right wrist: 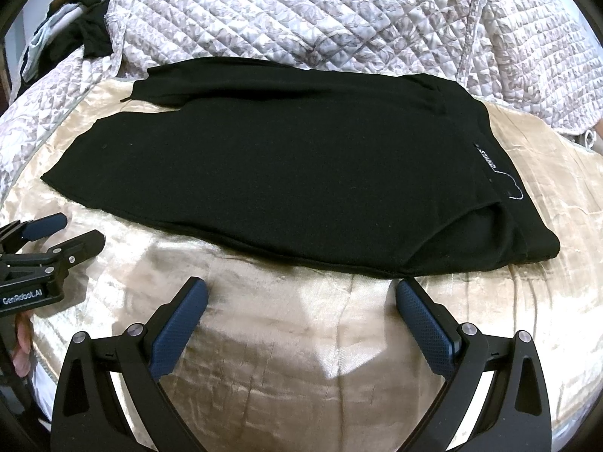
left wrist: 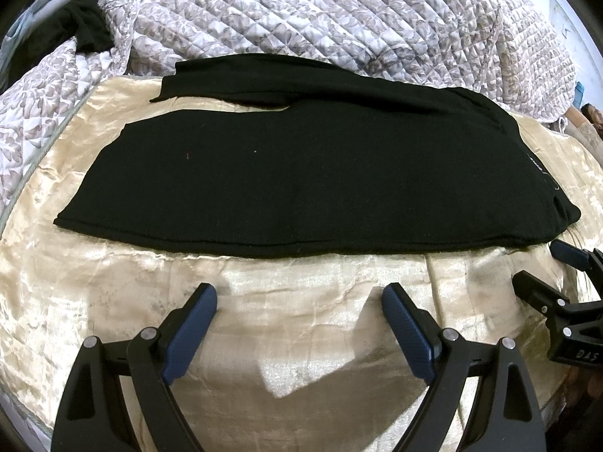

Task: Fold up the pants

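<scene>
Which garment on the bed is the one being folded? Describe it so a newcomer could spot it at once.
Start from the quilted floral bedspread heaped at the back, then come forward to the shiny cream cloth spread in front of it. The black pants lie flat across that cloth, legs to the left. Unlike the crumpled dark clothing at far left, they carry a small white-lettered label by the waistband.

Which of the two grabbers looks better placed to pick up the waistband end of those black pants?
Probably the right gripper: open, it sits near the pants' waistband end.
</scene>
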`<act>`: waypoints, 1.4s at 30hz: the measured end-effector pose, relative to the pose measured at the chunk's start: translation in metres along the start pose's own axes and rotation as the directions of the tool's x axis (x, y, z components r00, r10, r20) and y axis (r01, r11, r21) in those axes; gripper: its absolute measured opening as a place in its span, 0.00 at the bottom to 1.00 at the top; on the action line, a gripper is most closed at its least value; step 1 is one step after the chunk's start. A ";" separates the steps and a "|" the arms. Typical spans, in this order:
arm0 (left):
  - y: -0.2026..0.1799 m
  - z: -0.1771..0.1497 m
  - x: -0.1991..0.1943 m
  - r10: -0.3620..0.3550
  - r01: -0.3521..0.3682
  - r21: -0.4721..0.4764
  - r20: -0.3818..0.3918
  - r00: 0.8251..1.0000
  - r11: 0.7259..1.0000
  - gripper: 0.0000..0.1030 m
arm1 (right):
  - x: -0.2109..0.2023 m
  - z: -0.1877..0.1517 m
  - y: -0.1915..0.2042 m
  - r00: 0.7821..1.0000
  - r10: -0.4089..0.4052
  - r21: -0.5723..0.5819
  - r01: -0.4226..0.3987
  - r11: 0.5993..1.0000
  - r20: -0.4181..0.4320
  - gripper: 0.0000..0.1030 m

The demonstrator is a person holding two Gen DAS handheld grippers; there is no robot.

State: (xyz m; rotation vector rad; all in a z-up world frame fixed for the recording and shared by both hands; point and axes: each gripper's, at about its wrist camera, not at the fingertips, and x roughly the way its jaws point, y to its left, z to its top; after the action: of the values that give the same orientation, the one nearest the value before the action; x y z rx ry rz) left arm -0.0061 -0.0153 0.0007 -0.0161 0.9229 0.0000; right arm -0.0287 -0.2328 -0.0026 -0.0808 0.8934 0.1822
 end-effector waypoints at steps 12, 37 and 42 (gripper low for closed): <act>0.007 0.000 -0.002 -0.022 0.022 -0.010 0.020 1.000 1.000 0.88 | -0.009 0.001 -0.009 1.000 0.024 0.038 -0.024 0.999 0.013 0.97; 0.111 0.009 0.006 -0.143 0.185 -0.431 0.130 0.981 0.883 0.85 | -0.011 0.006 -0.118 0.983 0.140 0.475 -0.179 0.862 0.116 0.85; 0.117 0.021 0.014 -0.140 0.196 -0.469 0.152 0.978 0.861 0.83 | 0.000 0.015 -0.137 0.971 0.178 0.565 -0.238 0.790 0.161 0.85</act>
State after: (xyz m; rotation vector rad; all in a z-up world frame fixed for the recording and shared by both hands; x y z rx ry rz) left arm 0.0182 0.1018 0.0001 -0.5593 0.7859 0.0684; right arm 0.0093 -0.3652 0.0062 0.6033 0.8241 0.1094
